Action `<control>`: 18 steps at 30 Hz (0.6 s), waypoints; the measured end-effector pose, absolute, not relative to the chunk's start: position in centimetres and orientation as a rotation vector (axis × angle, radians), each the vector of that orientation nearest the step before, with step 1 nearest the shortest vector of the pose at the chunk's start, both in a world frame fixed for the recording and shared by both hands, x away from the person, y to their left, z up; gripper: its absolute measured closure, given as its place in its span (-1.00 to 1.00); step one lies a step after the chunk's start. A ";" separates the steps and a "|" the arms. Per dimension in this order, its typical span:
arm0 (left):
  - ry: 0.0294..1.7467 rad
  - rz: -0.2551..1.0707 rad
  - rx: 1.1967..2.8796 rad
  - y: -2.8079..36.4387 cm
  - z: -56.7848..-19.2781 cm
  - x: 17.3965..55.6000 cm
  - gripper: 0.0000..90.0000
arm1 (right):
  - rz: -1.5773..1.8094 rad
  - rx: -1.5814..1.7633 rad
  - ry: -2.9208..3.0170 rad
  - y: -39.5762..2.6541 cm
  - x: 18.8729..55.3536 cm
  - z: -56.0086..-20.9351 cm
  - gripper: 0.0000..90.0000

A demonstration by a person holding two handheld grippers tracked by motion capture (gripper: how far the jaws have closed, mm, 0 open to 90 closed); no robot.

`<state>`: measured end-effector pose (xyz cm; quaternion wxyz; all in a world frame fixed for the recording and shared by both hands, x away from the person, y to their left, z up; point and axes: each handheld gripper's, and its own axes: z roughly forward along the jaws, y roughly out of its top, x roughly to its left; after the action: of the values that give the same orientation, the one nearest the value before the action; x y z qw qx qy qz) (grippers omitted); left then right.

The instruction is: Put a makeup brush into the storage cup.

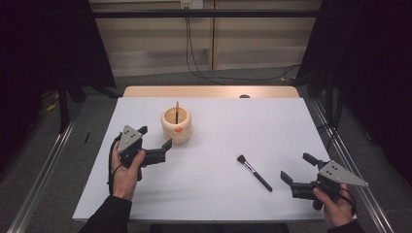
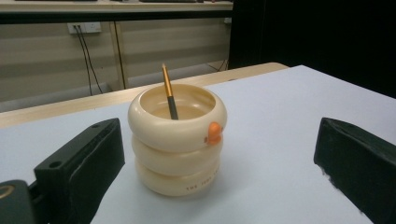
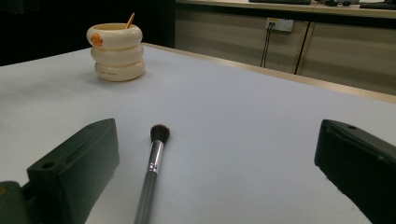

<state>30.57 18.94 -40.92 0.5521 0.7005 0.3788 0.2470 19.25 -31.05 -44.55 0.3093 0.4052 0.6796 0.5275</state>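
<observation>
Black jaws rise wide apart at the bottom of the right gripper view, and between them, nearer the left-hand one, lies the makeup brush (image 3: 154, 170), flat on the white table (image 3: 243, 121) with its dark bristles pointing away and its silver ferrule catching the light; nothing is gripped. From above, the right gripper (image 1: 294, 169) sits just off the brush's handle end, spread and empty, apart from the brush. Out from there, across the sheet, stands the cream ringed holder (image 1: 176, 125), upright, with an orange duck mark on its side and a thin gold-and-black pencil (image 2: 168, 93) leaning inside. The left gripper (image 1: 155, 137) hovers just beside that holder, jaws also broad and holding nothing, the holder centred in its view but not touched. This reads as the approach before the pickup: the brush looks bound for the holder. Next the right gripper needs to ease forward and down, straddle the slim handle squarely and close on it, while the left could steady the holder against tipping
</observation>
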 end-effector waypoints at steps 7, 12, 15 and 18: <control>0.894 0.597 1.662 20.4 -41.3 28.8 -0.96 | 1.396 1.064 1.793 -31.0 19.3 -44.6 -1.00; 0.882 0.590 1.673 20.8 -41.7 27.4 -0.97 | 1.393 1.064 1.792 -31.0 19.4 -44.6 -1.00; 0.882 0.595 1.687 20.9 -41.7 26.6 -0.96 | 1.394 1.064 1.797 -31.0 19.4 -44.6 -1.00; 0.875 0.589 1.676 20.9 -41.8 25.7 -0.96 | 1.391 1.075 1.792 -31.1 19.2 -44.6 -1.00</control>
<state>25.70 20.95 -41.80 0.5487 0.7076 0.3693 0.2488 19.21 -31.10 -44.55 0.3106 0.4070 0.6786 0.5266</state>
